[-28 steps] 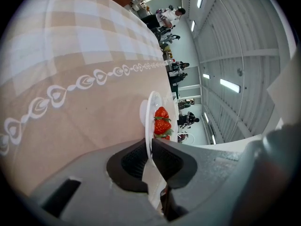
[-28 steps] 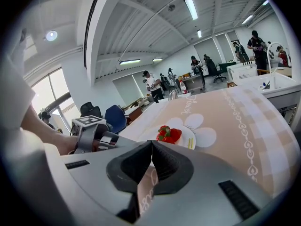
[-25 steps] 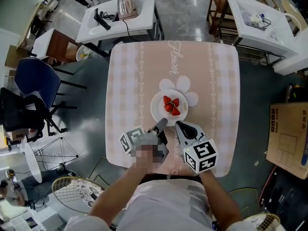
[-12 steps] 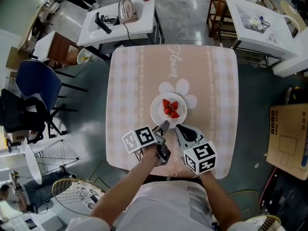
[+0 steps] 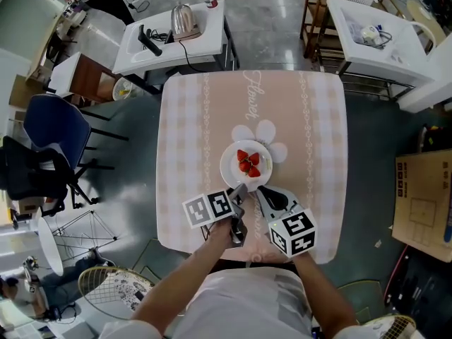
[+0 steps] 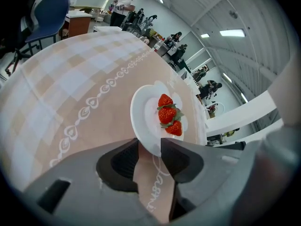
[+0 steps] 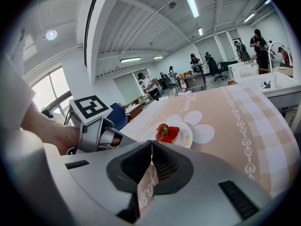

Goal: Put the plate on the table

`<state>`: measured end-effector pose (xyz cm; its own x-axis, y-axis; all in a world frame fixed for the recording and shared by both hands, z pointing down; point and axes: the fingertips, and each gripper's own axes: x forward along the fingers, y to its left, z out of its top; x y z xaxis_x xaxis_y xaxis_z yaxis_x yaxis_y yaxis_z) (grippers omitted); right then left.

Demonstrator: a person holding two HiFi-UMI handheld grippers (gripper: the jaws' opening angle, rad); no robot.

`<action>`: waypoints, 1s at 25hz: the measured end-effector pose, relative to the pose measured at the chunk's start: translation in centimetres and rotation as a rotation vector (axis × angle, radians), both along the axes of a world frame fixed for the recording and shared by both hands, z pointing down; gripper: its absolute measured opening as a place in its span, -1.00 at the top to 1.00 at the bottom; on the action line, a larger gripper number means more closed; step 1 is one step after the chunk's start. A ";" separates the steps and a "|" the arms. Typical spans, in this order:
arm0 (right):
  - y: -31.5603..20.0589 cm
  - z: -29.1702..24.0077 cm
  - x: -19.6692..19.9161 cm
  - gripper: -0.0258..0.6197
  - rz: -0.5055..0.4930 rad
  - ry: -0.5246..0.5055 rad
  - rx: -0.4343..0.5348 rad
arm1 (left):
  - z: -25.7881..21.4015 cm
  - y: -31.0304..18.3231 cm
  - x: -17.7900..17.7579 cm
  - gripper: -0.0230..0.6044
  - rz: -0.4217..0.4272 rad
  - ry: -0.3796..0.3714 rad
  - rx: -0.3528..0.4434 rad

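Nearest your body, at the front edge of the table [image 5: 191,119], your right gripper [image 5: 261,189] has its jaws pressed together on nothing. Your left gripper [image 5: 240,189] has just been opening, and its jaws now stand apart with the near rim of the plate [image 5: 232,169] unpinched at their mouth. Just beyond, the plate of strawberries [image 5: 248,162] rests on the table, partly over a flower-shaped mat [image 5: 267,128].

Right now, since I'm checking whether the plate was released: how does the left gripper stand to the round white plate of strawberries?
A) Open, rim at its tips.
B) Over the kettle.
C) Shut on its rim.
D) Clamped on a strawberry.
A: the left gripper has just been opening; its jaws stand apart, with the near rim of the round white plate between the tips, not pressed.
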<state>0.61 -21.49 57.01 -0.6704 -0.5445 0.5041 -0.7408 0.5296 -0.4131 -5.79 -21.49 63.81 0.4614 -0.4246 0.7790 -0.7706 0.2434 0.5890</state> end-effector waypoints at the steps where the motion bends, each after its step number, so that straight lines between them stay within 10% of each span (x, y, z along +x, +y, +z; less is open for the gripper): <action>1: 0.0 0.0 0.0 0.91 0.001 0.001 0.001 | 0.1 0.2 0.0 0.48 0.005 0.002 -0.009; 25: 4.7 -0.8 -2.3 0.91 0.054 0.135 0.009 | -3.3 4.0 -0.3 0.51 0.282 -0.003 0.149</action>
